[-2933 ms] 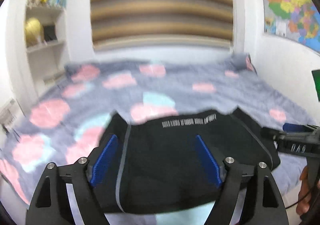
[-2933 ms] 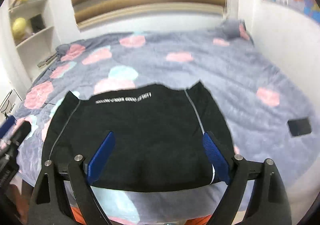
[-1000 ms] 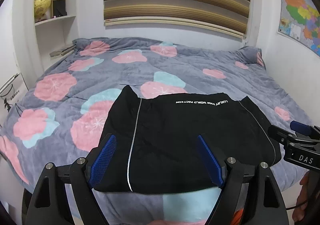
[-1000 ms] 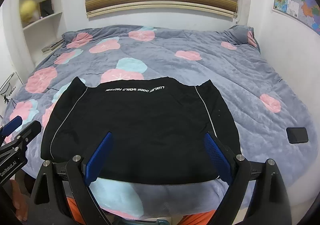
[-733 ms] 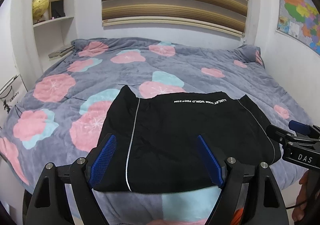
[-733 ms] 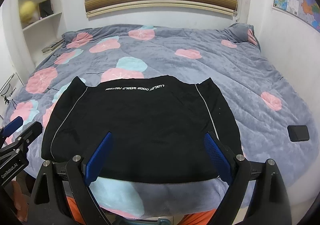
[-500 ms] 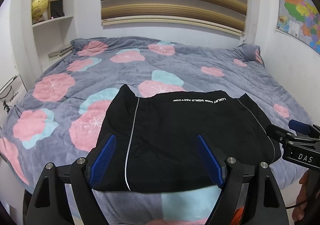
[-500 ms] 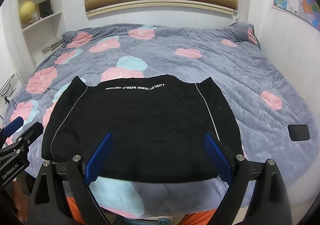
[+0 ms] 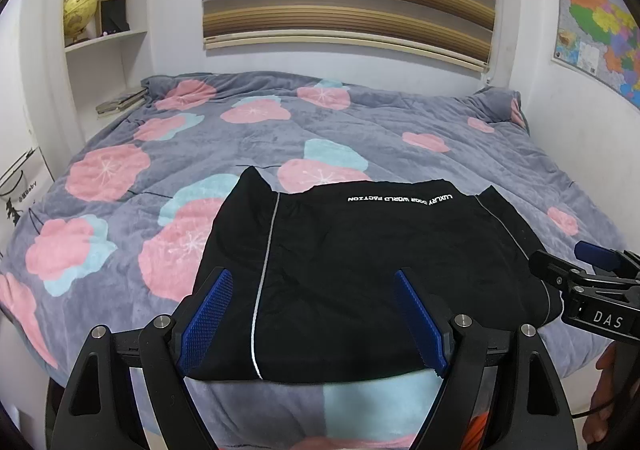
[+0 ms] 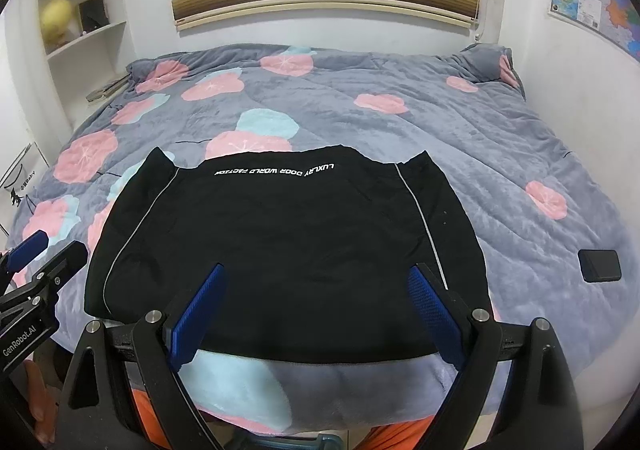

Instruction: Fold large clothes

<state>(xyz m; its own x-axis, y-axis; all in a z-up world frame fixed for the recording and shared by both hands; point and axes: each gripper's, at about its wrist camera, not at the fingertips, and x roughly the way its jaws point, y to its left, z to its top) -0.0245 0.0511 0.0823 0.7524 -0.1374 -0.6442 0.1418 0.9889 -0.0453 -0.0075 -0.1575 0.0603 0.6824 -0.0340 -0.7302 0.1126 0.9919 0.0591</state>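
Note:
A black garment (image 9: 360,270) with white lettering and thin grey side stripes lies folded flat at the near edge of the bed (image 9: 280,138); it also shows in the right wrist view (image 10: 288,250). My left gripper (image 9: 312,314) is open and empty, held above the garment's near edge. My right gripper (image 10: 316,314) is open and empty, also over the near edge. Each gripper shows at the side of the other's view: the right one (image 9: 588,282) and the left one (image 10: 36,266).
The bed has a grey quilt (image 10: 440,122) with pink and blue flowers. A small black device (image 10: 600,265) lies on the quilt to the right. White shelves (image 9: 104,38) stand at the left wall. A map (image 9: 600,30) hangs on the right wall.
Both grippers have drawn back slightly and steadied since the blurred earliest frames. The garment has not moved. Both grippers stay open.

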